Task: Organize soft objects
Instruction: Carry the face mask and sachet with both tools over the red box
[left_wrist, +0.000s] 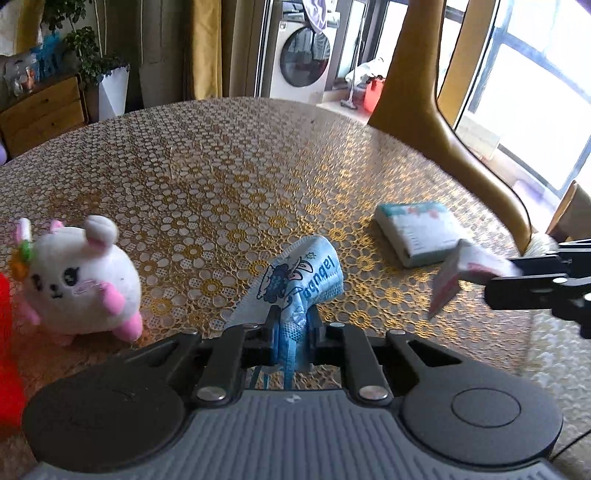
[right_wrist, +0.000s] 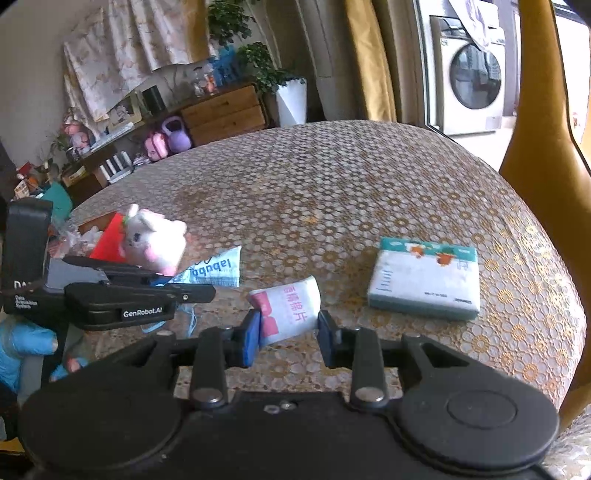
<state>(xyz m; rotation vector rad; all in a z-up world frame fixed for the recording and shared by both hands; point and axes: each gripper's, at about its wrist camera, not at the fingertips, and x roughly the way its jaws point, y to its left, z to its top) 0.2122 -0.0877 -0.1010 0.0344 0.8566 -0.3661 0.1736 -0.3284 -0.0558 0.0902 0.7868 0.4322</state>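
Note:
My left gripper (left_wrist: 291, 314) is shut on a pale blue face mask (left_wrist: 295, 273) printed with a cartoon, held just above the table; its ear loops hang down between the jaws. From the right wrist view the same mask (right_wrist: 218, 271) pokes out past the left gripper (right_wrist: 181, 286). My right gripper (right_wrist: 288, 325) is shut on a small white packet with pink print (right_wrist: 291, 306), lifted off the table. That packet (left_wrist: 458, 277) also shows at the right edge of the left wrist view. A white and pink plush bunny (left_wrist: 81, 273) sits at the left. A teal-and-white tissue pack (right_wrist: 424, 280) lies at the right.
A round table (right_wrist: 332, 184) carries a gold lace-pattern cloth. A red box (right_wrist: 109, 240) stands behind the bunny at the table's left edge. A mustard chair (left_wrist: 424, 92) stands against the far right rim. A blue-gloved hand (right_wrist: 22, 350) holds the left gripper.

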